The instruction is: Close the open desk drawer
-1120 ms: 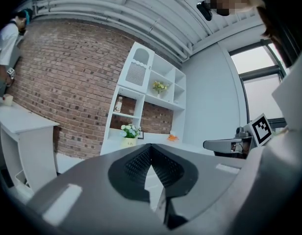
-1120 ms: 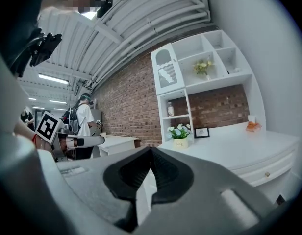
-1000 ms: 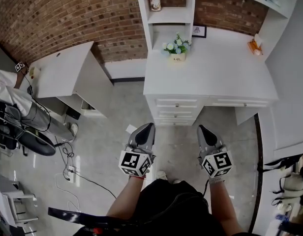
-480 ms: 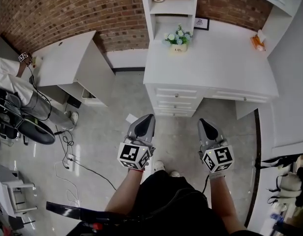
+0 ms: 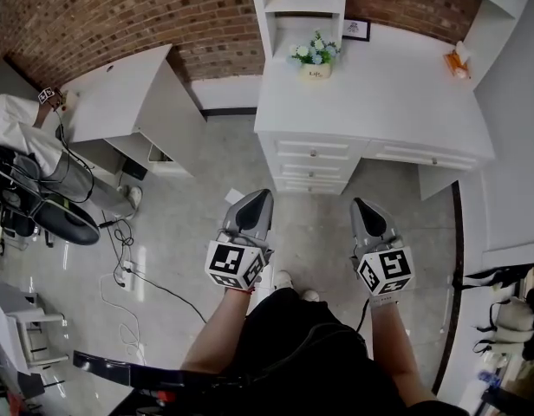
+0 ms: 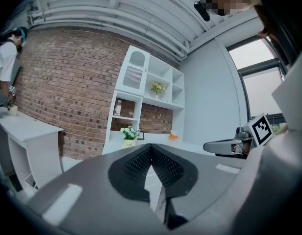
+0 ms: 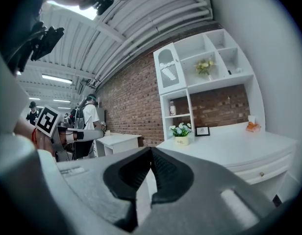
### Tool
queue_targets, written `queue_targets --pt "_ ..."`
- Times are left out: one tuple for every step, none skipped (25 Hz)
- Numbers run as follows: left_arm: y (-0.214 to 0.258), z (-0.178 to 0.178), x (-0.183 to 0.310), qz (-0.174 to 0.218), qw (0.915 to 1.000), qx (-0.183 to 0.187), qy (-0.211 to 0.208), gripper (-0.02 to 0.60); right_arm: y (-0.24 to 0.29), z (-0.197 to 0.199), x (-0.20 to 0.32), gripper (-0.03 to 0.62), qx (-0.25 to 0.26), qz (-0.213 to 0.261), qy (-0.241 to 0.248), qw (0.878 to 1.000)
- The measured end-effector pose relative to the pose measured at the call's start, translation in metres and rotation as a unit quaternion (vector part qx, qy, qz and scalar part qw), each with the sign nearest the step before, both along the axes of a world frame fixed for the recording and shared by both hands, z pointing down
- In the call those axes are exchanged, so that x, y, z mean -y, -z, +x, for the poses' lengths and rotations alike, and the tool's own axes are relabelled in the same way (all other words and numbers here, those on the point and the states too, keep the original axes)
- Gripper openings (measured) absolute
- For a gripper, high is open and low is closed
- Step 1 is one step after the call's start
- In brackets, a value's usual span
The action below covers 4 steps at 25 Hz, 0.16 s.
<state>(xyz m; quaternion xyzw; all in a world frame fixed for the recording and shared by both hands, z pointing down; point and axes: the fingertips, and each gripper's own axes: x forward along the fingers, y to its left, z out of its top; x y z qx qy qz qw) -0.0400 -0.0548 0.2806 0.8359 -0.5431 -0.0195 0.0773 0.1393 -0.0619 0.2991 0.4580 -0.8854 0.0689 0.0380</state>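
Observation:
A white desk (image 5: 371, 102) stands against the brick wall, well ahead of both grippers. Its stack of drawers (image 5: 312, 165) and the wide drawer on the right (image 5: 420, 156) show fronts that look flush with the desk. My left gripper (image 5: 260, 195) (image 6: 151, 146) is shut with nothing in it and hangs over the floor in front of the drawers. Beside it, my right gripper (image 5: 358, 202) (image 7: 151, 150) is shut and empty too. Neither one touches the desk.
On the desk are a pot of flowers (image 5: 315, 55), a small picture frame (image 5: 357, 29) and an orange object (image 5: 458, 61). A second white desk (image 5: 120, 102) stands at the left, with a person (image 5: 16, 128) beside it. Cables (image 5: 128, 276) lie on the floor.
The desk has slid toward the top of the head view and looks a little farther off. Both grippers stay shut, side by side, at the same spacing.

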Motion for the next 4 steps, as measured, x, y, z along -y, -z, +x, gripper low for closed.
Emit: queue_targets --pt "0.0001 0.0001 -0.0011 0.001 1.0000 0.000 0.000 0.003 0.0008 0.0004 -0.0012 0.003 0.000 0.003 -0.001 1.000" --pt "0.0000 -0.0001 -0.0023 0.001 1.0000 0.000 0.001 0.003 0.0016 0.0004 -0.0026 0.003 0.000 0.006 -0.001 1.000" --pt "-0.0002 -0.0005 -0.0038 0.002 1.0000 0.001 0.002 0.003 0.0022 -0.0001 -0.0043 0.003 0.001 0.009 0.000 1.000" --pt "-0.0004 -0.0010 -0.0054 0.002 1.0000 0.001 0.003 0.003 0.0026 -0.0006 -0.0061 0.003 0.001 0.011 0.001 1.000"
